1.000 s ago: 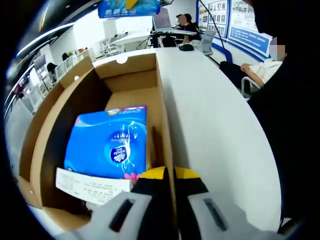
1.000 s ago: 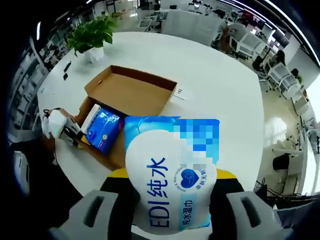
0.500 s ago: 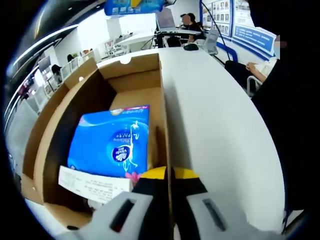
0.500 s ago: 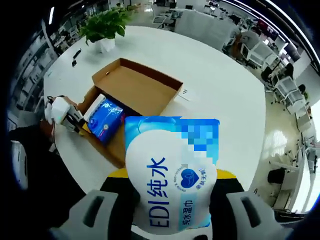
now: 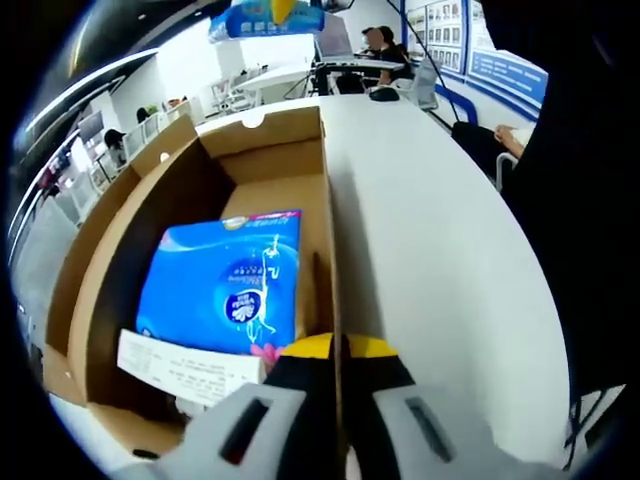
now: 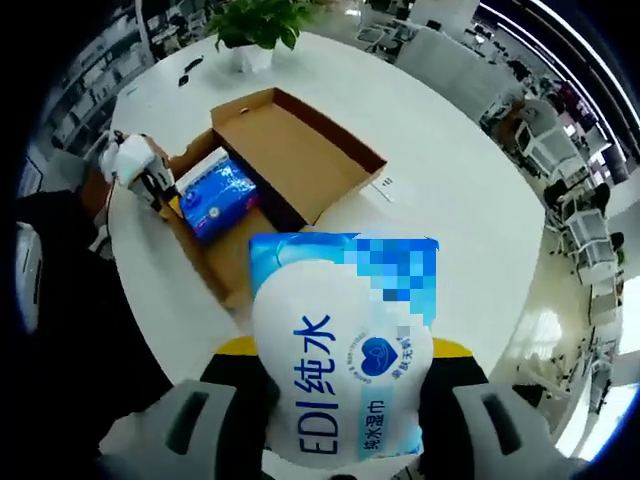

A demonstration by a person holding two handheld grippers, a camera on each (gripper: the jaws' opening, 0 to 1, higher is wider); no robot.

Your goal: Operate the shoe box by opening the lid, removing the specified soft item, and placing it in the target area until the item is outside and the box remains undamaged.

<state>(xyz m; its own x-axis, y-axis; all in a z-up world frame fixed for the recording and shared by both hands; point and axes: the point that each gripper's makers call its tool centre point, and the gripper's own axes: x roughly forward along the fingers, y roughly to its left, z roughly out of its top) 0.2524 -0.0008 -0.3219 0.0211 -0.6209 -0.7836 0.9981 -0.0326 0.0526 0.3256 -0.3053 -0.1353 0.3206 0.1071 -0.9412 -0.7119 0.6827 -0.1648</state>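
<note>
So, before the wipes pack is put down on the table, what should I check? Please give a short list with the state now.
1. Right claw grips the wipes pack: ok, pack sits between the jaws.
2. Pack is out of the shoe box: ok, held above the table.
3. Left claw steadies the box: ok, shut on the box wall.
4. Lid open, box undamaged: ok, no tear seen.
5. Free table space beside the box: ok.
6. Blue tissue pack left inside: ok.

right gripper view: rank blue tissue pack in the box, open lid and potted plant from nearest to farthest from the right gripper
1. blue tissue pack, inside the box, upper left.
2. open lid, lying flat beyond the pack.
3. potted plant, at the table's far edge, top of view.
</note>
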